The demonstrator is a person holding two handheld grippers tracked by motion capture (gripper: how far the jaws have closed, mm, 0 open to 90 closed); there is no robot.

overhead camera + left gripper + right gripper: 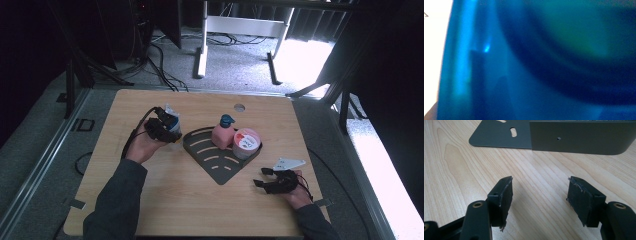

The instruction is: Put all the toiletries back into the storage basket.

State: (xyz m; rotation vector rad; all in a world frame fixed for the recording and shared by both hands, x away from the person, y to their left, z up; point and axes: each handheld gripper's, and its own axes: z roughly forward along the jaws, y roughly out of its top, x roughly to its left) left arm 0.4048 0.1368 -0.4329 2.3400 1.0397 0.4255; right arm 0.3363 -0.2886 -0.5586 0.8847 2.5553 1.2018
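My left gripper (165,127), at the table's left middle, is shut on a blue container (173,121) with a pale top, just left of the dark grey corner rack (216,161). In the left gripper view the blue container (529,75) is a blur right against the lens. A pink pump bottle (223,133) and a round tub with a red and white lid (246,142) stand on the rack. My right gripper (259,177) rests low near the front right, open, its jaws toward the rack. Between its pads (503,192) lies bare wood, and the rack's wall (579,137) rises ahead.
The wooden table (165,200) has a round cable hole (239,107) at its far edge. Beyond the table, cables and a white desk frame (240,25) stand on the floor. Bare wood lies in front of the rack.
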